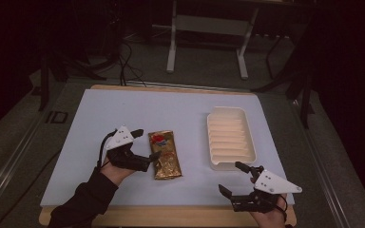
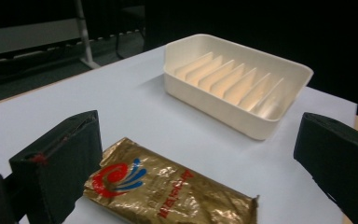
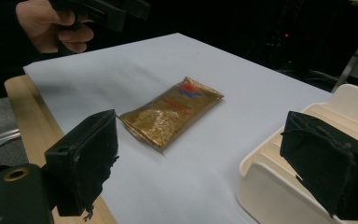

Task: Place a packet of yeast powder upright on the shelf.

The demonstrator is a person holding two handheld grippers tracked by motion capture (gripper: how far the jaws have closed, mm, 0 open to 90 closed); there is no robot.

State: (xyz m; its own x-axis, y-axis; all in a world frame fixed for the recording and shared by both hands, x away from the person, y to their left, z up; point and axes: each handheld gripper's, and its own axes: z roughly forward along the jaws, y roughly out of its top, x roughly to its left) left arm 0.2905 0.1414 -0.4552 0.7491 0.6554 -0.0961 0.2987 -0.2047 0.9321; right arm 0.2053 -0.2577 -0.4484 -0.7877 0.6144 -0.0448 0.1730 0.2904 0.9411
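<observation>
Overall layout: a white sheet (image 1: 123, 114) covered a wooden table (image 1: 171, 216), whose bare wood showed along the near and far edges.
Packet: a gold foil packet (image 1: 165, 154) with a red and blue emblem lay flat on the sheet, left of centre and nearer the near edge than the far one.
Tray: a cream ribbed tray (image 1: 231, 137) sat right of centre, well apart from the packet, with its long side running toward the far edge.
Left gripper: the left gripper (image 1: 145, 144) was held beside the packet's left edge, jaws apart, with nothing between them; whether a jaw tip touched the foil could not be told.
Right gripper: the right gripper (image 1: 233, 179) was held near the near right corner, just short of the tray's near end, jaws spread wide and holding nothing.
Left gripper view: it showed the emblem and red lettering on the packet (image 2: 168, 191) close up, with the tray's (image 2: 235, 81) inner ribs beyond; the high view did not resolve the lettering.
Right gripper view: it showed the packet's (image 3: 170, 112) crinkled plain end nearest, the tray's corner (image 3: 279, 172) beside the right-hand jaw, and the other hand (image 3: 56, 25) at the far side of the sheet.
Room: dark, with grey floor, a white metal stand frame (image 1: 206, 33) beyond the table's far edge, and loose cables on the floor.
</observation>
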